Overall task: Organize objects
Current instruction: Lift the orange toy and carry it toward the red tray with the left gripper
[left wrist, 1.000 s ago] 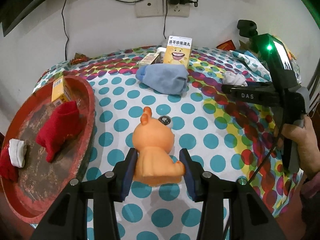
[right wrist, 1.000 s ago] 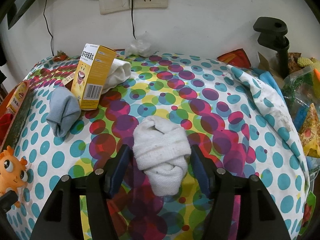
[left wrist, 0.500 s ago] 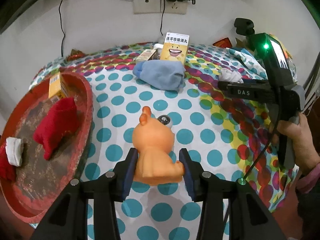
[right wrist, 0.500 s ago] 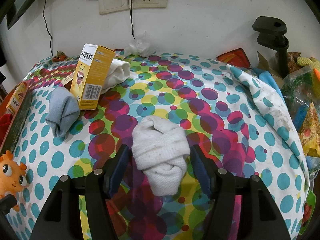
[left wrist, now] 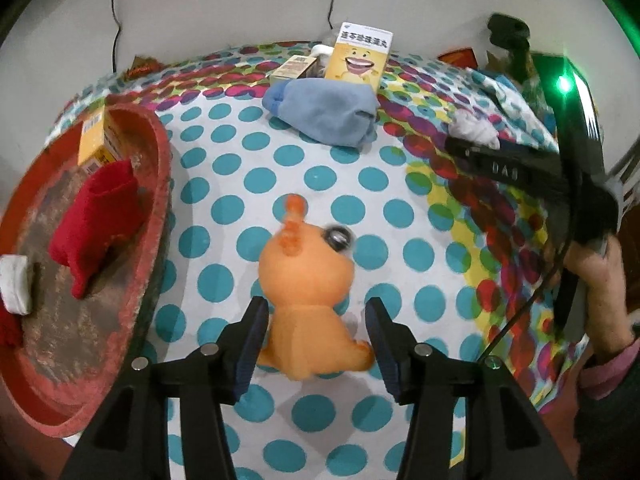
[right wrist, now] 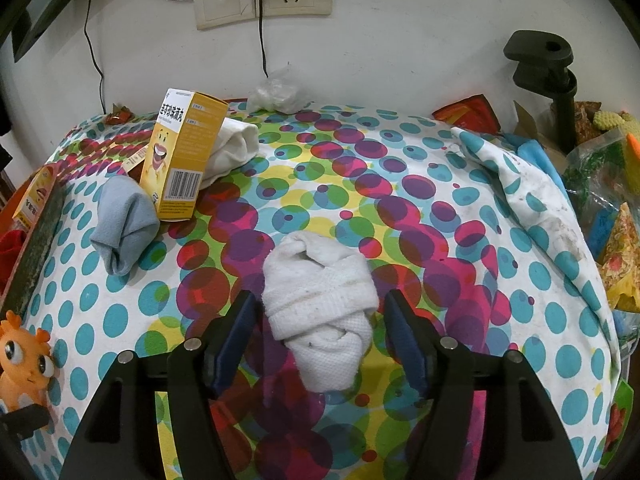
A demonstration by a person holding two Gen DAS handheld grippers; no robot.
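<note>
An orange toy animal (left wrist: pixel 304 272), slightly blurred, stands on the dotted tablecloth between the fingers of my left gripper (left wrist: pixel 316 312). Those jaws are opening, and a gap shows at the right pad. The toy also shows at the lower left edge of the right wrist view (right wrist: pixel 24 360). A rolled white sock (right wrist: pixel 316 276) lies on the cloth between the fingers of my right gripper (right wrist: pixel 320 300). Its jaws are opening too, with a thin gap on each side. A red round tray (left wrist: pixel 160 168) on the left holds a red sock (left wrist: pixel 96 216) and a yellow box (left wrist: pixel 94 140).
A grey-blue sock (left wrist: pixel 324 112) lies in front of an upright yellow box with a smiling face (left wrist: pixel 360 56). A folded white cloth (right wrist: pixel 232 148) leans behind that box. Snack bags (right wrist: pixel 600 200) and a black clamp (right wrist: pixel 540 64) crowd the right edge. A person's hand (left wrist: pixel 600 280) holds the right gripper.
The left jaws have spread apart off the orange toy, and the left view has tipped further down. The right jaws have widened a little around the white sock, which has not moved.
</note>
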